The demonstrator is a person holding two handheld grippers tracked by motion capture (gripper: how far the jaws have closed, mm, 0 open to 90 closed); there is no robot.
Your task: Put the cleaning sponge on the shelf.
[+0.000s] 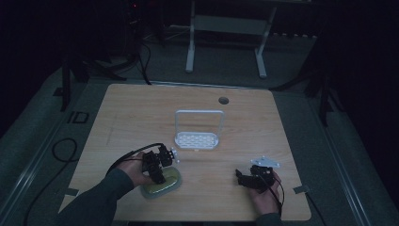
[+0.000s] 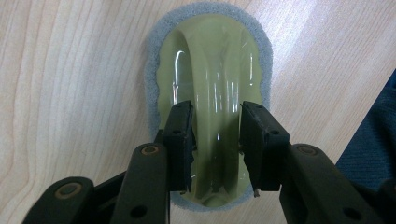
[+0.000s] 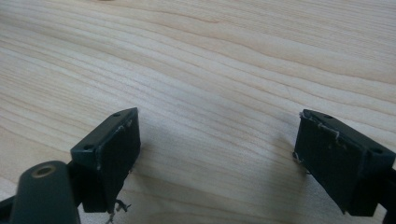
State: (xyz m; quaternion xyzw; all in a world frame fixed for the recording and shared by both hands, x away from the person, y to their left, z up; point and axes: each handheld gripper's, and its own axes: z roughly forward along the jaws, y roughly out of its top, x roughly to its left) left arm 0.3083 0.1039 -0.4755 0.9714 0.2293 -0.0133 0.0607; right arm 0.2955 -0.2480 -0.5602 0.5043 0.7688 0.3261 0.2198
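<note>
Fingers of left gripper [image 2: 215, 140] clamp the green sponge's [image 2: 210, 60] raised ridge; right gripper [image 3: 212, 158] gapes wide.

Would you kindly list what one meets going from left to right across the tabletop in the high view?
Left tongs over the green sponge pad → white rack with its upright handle → right tongs held in the person's right hand.
</note>
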